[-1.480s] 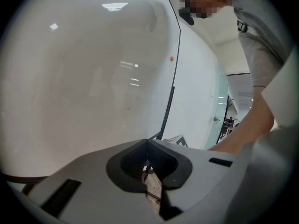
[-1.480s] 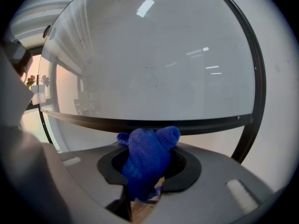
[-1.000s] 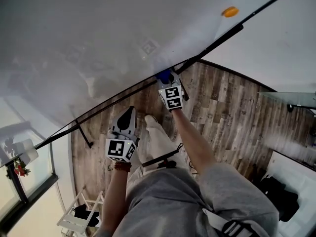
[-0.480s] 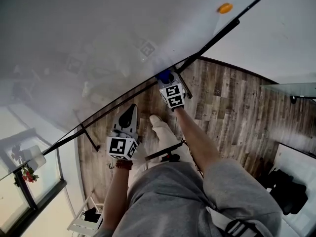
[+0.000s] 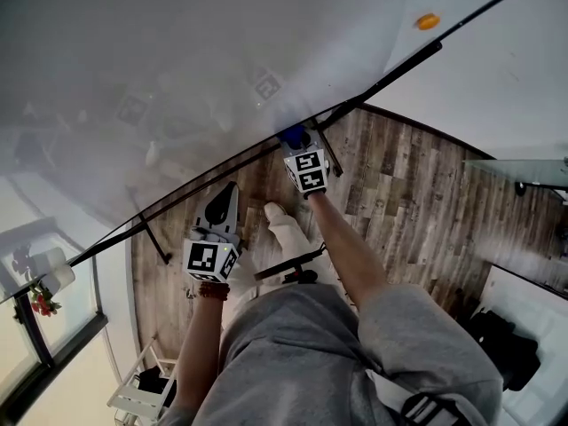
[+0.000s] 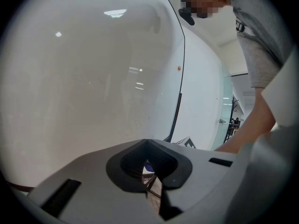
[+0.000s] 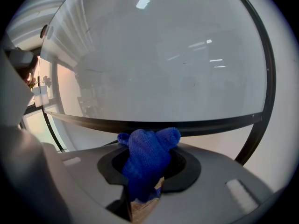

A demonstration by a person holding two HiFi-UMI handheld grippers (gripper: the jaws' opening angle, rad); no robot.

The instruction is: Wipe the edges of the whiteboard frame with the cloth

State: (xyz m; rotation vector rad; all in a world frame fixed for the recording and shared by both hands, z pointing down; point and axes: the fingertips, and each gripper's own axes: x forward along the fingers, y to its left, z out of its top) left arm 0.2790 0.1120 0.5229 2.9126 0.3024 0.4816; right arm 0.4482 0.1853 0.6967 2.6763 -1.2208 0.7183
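The whiteboard [image 5: 177, 69] fills the top of the head view, its black bottom frame [image 5: 222, 167] slanting from lower left to upper right. My right gripper [image 5: 297, 143] is shut on a blue knitted cloth [image 5: 291, 135], and the cloth presses against that frame edge. In the right gripper view the cloth [image 7: 149, 157] bulges out of the jaws just below the black frame [image 7: 187, 124]. My left gripper [image 5: 225, 201] hangs lower left, below the frame and apart from it. Its jaws are shut with nothing in them [image 6: 148, 171].
An orange magnet [image 5: 428, 21] sticks to the board at the upper right. A black stand leg [image 5: 153, 242] reaches the wooden floor [image 5: 408, 193]. A white rack [image 5: 142, 389] stands lower left and a dark bag [image 5: 497, 349] lower right. The person's shoe [image 5: 282, 229] is between the grippers.
The right gripper and cloth stay at the same spot on the bottom frame. The left gripper has drifted slightly left and up. The head camera has shifted a little.
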